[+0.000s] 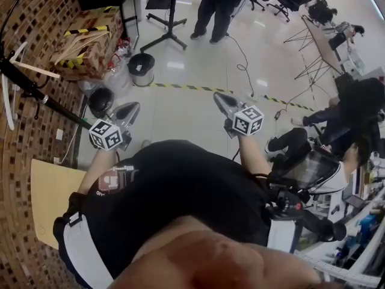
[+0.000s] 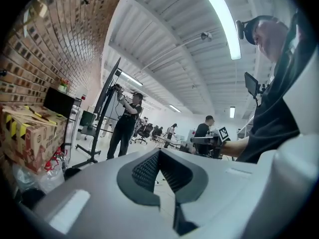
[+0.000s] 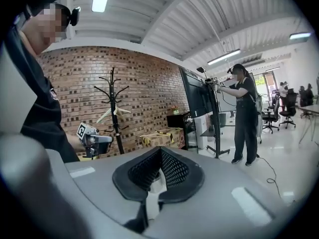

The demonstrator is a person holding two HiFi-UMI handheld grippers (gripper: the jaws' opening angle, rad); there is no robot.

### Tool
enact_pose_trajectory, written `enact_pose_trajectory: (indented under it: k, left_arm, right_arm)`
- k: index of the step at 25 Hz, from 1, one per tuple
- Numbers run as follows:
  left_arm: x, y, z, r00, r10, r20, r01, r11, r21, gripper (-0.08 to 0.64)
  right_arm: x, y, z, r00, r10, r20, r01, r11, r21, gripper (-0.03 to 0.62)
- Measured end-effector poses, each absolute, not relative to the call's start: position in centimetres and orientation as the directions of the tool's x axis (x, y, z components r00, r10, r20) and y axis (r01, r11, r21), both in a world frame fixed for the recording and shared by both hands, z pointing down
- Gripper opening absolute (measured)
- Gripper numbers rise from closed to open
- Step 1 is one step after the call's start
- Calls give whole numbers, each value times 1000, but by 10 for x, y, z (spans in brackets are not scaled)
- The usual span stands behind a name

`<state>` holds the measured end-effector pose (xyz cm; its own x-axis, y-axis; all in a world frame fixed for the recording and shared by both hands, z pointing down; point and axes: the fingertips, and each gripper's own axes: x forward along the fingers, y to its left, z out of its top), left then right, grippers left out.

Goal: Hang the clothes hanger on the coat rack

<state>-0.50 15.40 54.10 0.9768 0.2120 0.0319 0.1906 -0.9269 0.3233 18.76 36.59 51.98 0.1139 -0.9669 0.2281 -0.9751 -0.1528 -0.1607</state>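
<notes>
Brick-wall coat rack (image 3: 112, 91) beyond left gripper (image 1: 132, 108): hanger (image 3: 107, 115) apparently hung (done?); right gripper (image 1: 220, 97) and left both closed, empty.

wall (image 3: 149, 78): brick | floor (image 1: 192, 122): pale, glossy — yellow-black tape stripe (image 1: 180, 87) | ceiling: strip lights (image 2: 222, 19) | wall-side: cardboard box (image 1: 84, 41)

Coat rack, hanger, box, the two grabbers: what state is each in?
coat rack: upright by the brick wall
clothes hanger: hanging on the coat rack, in neither gripper
left gripper: shut, empty
right gripper: shut, empty
cardboard box: top flaps open
</notes>
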Motion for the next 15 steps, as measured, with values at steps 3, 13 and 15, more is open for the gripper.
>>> enact_pose_trajectory:
  k: [3, 13, 15]
  left_arm:
    - [30, 109, 537, 970, 241, 16, 224, -923, 313, -8]
    - [114, -37, 531, 957, 287, 38, 264, -917, 299, -8]
    - [122, -58, 529, 965, 260, 34, 238, -922, 306, -8]
  right_arm:
    - [218, 326, 507, 149, -965, 214, -974, -181, -134, 14]
    - [301, 193, 500, 204, -957, 208, -960, -237, -150, 14]
    - [313, 170, 503, 177, -958, 227, -965, -214, -152, 14]
